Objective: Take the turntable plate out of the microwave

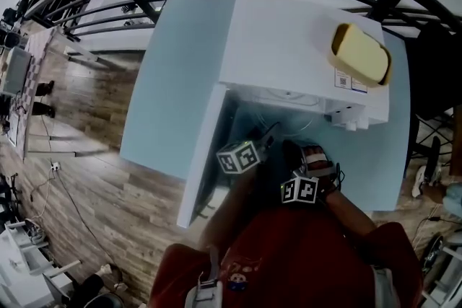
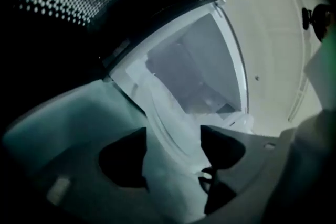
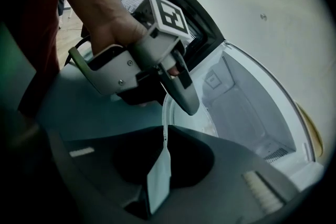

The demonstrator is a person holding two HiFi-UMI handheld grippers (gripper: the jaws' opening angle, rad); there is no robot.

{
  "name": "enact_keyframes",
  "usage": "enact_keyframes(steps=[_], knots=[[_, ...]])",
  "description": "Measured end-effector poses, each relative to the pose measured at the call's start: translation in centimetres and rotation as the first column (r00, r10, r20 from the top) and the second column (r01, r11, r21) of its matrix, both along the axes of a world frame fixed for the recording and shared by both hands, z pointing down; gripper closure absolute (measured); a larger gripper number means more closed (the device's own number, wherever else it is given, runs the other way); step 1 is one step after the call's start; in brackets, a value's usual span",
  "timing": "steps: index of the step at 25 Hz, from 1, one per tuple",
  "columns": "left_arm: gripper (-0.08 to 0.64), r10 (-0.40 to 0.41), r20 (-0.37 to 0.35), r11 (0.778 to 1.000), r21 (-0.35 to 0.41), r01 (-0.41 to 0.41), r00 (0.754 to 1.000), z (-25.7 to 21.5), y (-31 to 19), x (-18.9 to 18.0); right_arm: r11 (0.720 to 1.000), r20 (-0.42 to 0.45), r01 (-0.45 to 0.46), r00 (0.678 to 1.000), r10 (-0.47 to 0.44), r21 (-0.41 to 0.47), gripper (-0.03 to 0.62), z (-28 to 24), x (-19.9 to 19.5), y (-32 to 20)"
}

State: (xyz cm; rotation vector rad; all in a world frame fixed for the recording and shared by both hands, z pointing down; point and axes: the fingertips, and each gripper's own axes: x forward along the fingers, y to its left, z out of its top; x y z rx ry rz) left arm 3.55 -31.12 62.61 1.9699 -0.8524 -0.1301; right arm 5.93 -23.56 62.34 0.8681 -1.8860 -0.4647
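R tool [image 3: 164,141] was turned on its side, jaws all but closed, pinching the thin rim of the plate [image 3: 166,123] top & bottom, prob. to hold the flat glass level. L tool [image 2: 173,132] had its jaws spread wide w/ the plate's rim between them, pads not on it, so it held nothing. It looked lined up for a 2nd grip, since clear glass on one pinch could tip or slip. Plate was at the mouth of the microwave [image 1: 289,47]; couldn't tell if it was fully out of the cavity, and it's hard to pick out in head view bc it's clear. Door [image 1: 206,148] hung wide open to the left, leaving both tools a free path over the bench [image 1: 180,83]. Yellow block [image 1: 359,54] lay on top of the microwave, well apart from the work. Est. midway: plate gripped, not set down.
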Motion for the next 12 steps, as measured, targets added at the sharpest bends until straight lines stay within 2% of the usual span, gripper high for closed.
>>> enact_keyframes(steps=[4, 12], knots=[[0.239, -0.001, -0.126, 0.999, -0.050, -0.006, 0.992, 0.0, -1.2, 1.3, 1.000, -0.004, 0.007, 1.000, -0.007, -0.005, 0.571, 0.0, 0.2, 0.1], [0.241, -0.027, -0.299, 0.995, -0.104, -0.004, 0.954, -0.1, -2.8, 2.6, 1.000, -0.001, 0.005, 1.000, -0.005, -0.009, 0.571, -0.2, 0.3, 0.3]])
